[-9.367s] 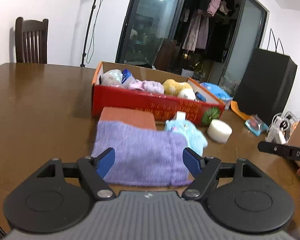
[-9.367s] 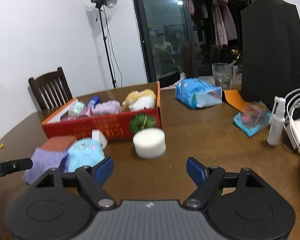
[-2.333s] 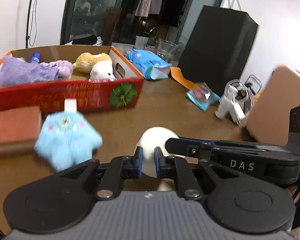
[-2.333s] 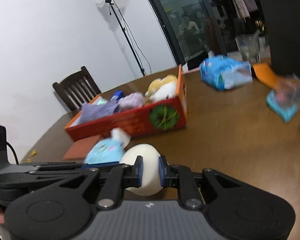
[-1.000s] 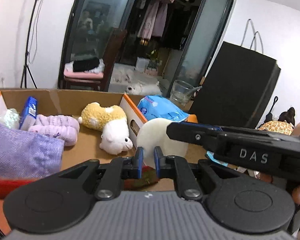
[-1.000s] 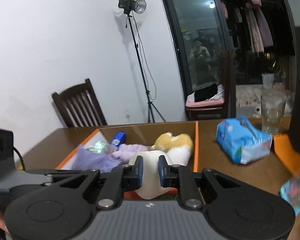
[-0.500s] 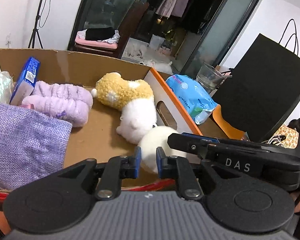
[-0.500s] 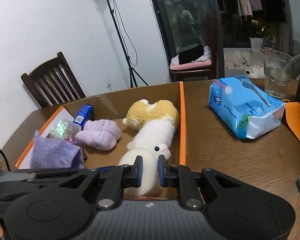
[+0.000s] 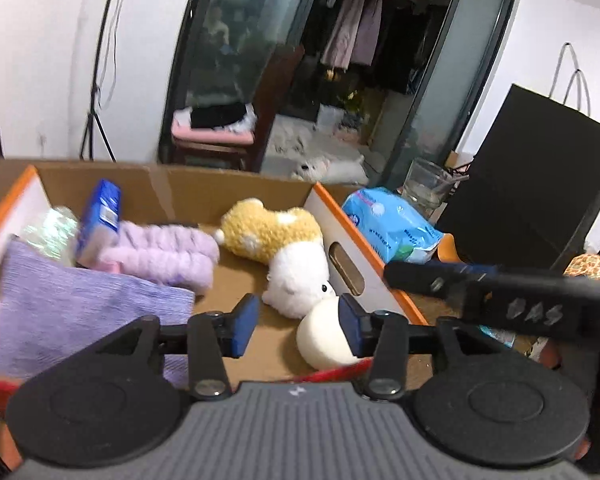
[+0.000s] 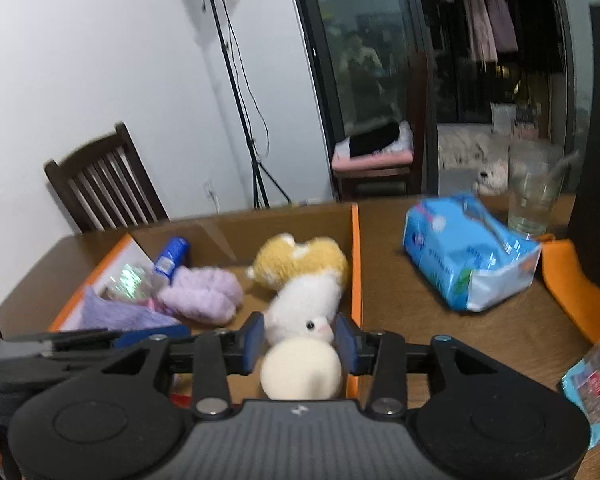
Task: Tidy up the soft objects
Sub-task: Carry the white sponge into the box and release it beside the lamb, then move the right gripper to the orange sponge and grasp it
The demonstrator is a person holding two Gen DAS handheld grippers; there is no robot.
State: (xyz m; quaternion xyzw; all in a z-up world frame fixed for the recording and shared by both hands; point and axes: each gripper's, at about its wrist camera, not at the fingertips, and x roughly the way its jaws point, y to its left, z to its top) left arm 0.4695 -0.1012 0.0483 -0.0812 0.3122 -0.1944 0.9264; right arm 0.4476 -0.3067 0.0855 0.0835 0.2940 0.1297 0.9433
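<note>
A white round sponge (image 9: 326, 340) lies in the near right corner of the orange-rimmed cardboard box (image 9: 364, 248), next to a yellow and white plush toy (image 9: 284, 256). My left gripper (image 9: 296, 326) is open above the box, its right finger beside the sponge. My right gripper (image 10: 300, 340) is open, its fingers either side of the sponge (image 10: 302, 370) without gripping it. The box (image 10: 354, 264) also holds a purple cloth (image 9: 76, 312), a lilac fuzzy item (image 9: 168, 252) and a blue packet (image 9: 100, 220).
A blue tissue pack (image 10: 466, 254), a glass (image 10: 534, 188) and an orange item (image 10: 576, 284) are on the wooden table to the right of the box. A black bag (image 9: 536, 192) stands behind them. A wooden chair (image 10: 102, 184) is at the far left.
Both grippers have opened and let go of the white sponge, which now rests in the box. Half a second ago both were shut on it over the box.
</note>
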